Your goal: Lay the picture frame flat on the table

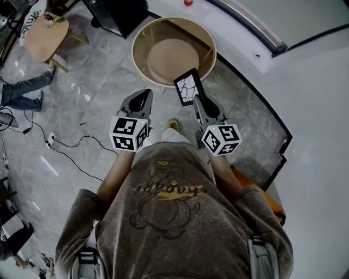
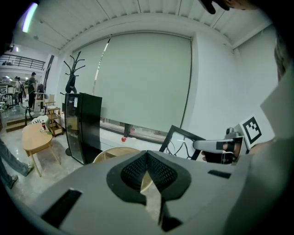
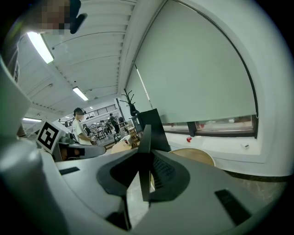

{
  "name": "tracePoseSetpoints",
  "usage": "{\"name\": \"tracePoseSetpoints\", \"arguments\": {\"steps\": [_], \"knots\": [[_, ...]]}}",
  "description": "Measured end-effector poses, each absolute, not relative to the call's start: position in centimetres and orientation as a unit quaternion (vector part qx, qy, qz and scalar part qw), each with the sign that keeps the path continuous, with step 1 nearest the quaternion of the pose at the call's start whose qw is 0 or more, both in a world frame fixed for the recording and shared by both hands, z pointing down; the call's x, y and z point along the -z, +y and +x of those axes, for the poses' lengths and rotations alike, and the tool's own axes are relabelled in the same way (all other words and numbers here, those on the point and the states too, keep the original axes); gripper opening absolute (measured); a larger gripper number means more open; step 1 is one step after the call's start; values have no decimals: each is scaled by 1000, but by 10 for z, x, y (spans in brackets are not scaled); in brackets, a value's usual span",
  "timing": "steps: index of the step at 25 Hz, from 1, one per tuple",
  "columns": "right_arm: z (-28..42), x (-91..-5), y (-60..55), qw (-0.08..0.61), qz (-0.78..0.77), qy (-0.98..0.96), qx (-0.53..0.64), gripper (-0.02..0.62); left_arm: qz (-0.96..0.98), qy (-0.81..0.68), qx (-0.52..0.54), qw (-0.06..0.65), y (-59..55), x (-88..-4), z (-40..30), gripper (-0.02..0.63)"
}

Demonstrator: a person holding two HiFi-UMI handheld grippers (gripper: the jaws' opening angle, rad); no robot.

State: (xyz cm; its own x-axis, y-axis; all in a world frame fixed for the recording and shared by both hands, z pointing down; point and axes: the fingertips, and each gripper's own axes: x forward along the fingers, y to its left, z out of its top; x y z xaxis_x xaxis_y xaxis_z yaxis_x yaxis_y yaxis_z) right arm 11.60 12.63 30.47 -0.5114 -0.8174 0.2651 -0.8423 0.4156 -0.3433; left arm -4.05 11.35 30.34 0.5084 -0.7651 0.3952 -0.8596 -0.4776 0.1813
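Note:
The picture frame, black-edged with a white picture of dark lines, stands tilted in my right gripper, which is shut on its lower edge. It hangs over the floor just short of the round wooden table with a raised rim. In the right gripper view the frame shows edge-on between the jaws of the right gripper. In the left gripper view the frame sits at the tip of the right gripper. My left gripper is beside it on the left, jaws together and empty; its tips point at the table.
A black cabinet and a coat stand stand left of the table. A white curved sill with a red ball runs behind. A small wooden table, a person's legs and floor cables lie left.

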Motion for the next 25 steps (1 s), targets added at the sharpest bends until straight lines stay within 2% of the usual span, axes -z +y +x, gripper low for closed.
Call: {"name": "tracePoseSetpoints", "arguments": {"steps": [25], "knots": [[109, -322, 29, 48, 457, -856, -236, 83, 839, -496, -119, 191, 17, -313, -38, 17]]}}
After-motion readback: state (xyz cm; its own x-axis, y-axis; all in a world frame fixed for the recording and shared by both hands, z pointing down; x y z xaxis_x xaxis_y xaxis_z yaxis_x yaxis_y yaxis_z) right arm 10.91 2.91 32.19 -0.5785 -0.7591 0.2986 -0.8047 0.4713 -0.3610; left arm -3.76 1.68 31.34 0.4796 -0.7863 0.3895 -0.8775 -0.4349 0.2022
